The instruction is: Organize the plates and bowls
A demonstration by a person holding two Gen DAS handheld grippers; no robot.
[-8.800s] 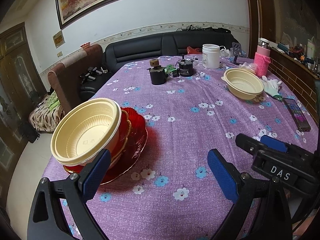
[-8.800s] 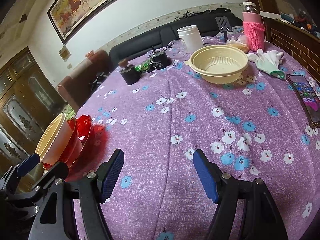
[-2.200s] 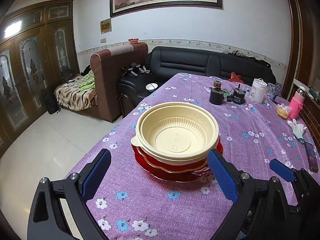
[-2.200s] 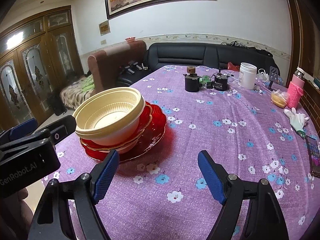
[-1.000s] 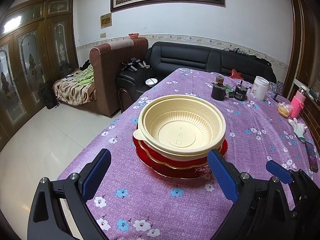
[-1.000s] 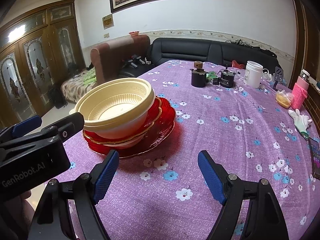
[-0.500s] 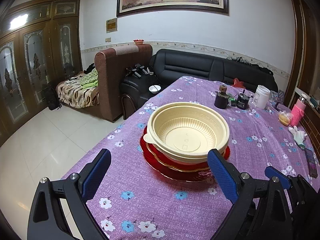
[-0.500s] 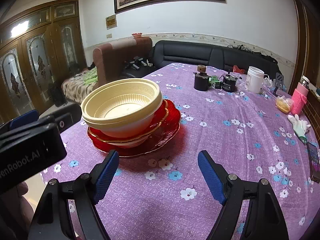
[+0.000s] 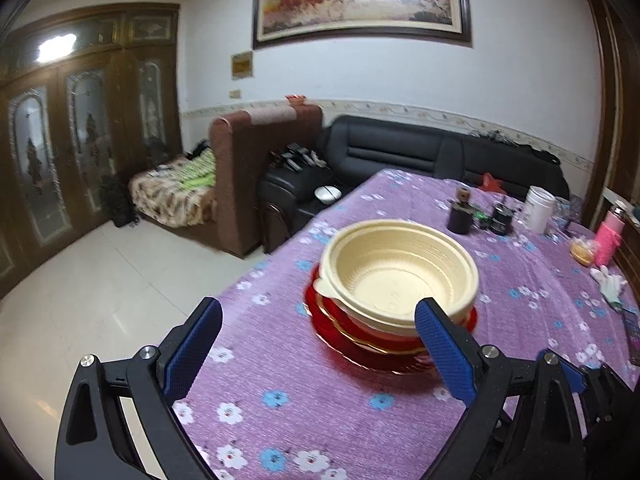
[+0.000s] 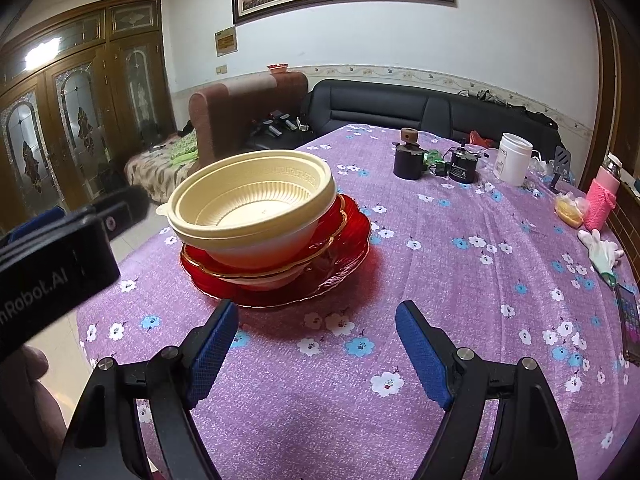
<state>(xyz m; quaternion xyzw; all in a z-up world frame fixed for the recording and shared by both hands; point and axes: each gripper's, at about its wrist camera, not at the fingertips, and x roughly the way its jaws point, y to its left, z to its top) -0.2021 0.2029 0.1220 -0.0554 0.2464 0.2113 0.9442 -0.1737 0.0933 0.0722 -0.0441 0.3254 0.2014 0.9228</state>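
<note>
The left gripper is held wide open with nothing between its blue pads, and the cream bowls are seen just ahead of it and to its right, nested on the red plates. The right gripper is likewise spread wide and empty above the purple cloth, with the bowls and plates stacked ahead of it and slightly to its left, clear of its fingers. Further ahead and to its right, a black jar, a white tub and a pink bottle are seen, well apart from the stack.
</note>
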